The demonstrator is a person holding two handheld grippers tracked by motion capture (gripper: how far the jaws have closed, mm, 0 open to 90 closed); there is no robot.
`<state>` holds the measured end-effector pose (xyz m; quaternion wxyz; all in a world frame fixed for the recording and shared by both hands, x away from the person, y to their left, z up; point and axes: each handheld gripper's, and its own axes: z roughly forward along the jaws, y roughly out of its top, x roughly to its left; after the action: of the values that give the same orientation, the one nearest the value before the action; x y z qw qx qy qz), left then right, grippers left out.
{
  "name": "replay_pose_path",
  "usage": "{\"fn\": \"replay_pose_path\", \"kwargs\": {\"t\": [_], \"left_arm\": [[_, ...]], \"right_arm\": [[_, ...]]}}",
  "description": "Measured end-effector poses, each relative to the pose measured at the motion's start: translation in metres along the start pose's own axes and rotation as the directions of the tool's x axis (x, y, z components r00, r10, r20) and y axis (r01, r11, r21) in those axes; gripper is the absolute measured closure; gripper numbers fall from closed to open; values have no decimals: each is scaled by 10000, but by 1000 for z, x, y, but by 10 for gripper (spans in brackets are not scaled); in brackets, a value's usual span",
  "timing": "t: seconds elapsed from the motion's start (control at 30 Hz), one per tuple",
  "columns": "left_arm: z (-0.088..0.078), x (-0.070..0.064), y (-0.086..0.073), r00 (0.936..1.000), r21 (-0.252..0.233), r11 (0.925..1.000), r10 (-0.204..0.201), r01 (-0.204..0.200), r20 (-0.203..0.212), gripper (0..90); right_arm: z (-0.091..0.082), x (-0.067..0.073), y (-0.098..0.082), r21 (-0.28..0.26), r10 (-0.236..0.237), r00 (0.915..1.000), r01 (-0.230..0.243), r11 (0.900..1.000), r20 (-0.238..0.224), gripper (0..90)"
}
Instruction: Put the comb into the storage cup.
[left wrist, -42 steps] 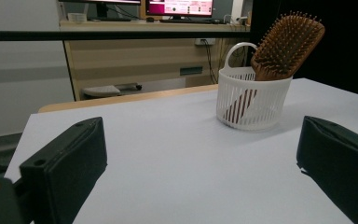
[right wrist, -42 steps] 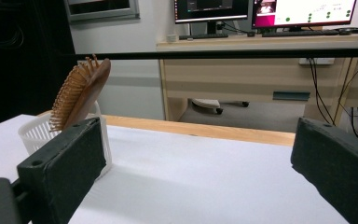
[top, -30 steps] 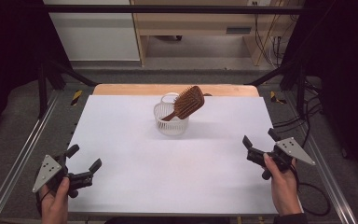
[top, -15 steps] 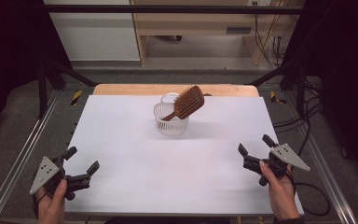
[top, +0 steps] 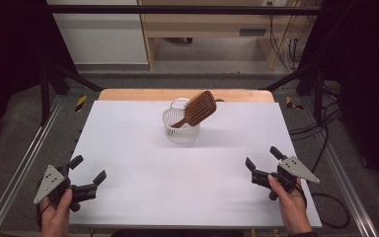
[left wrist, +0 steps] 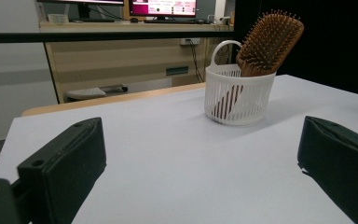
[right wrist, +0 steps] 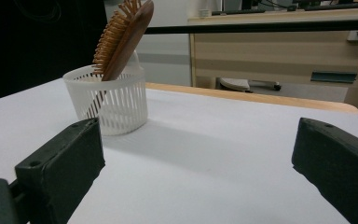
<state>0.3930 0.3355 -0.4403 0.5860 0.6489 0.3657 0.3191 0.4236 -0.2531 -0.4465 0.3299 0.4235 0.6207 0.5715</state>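
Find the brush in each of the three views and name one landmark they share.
High view: brush top centre, leaning out of the basket.
Left gripper view: brush upper right, bristles facing the camera.
Right gripper view: brush upper left, bristles facing left.
Shared landmark: the basket.

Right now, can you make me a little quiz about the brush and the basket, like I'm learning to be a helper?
1. True or false: the wooden hairbrush lies flat on the table.
2. What holds the hairbrush? A) white basket B) left gripper C) right gripper
3. Fill in: both grippers have their jaws ____.

Key:
1. False. It leans in the basket, handle down, bristle head sticking up over the rim.
2. A. Both grippers sit near the table's front corners, apart from the basket.
3. Open, with nothing between them.
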Motion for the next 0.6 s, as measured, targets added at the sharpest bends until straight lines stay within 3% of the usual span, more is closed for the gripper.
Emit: {"fn": "replay_pose_path", "kwargs": {"t": [0.6], "left_arm": [[3,-5,0,9998,26,10000,27,-27,220,11]], "right_arm": [[7,12,-10,162,-221,9977,232,9996,-634,24]]}}
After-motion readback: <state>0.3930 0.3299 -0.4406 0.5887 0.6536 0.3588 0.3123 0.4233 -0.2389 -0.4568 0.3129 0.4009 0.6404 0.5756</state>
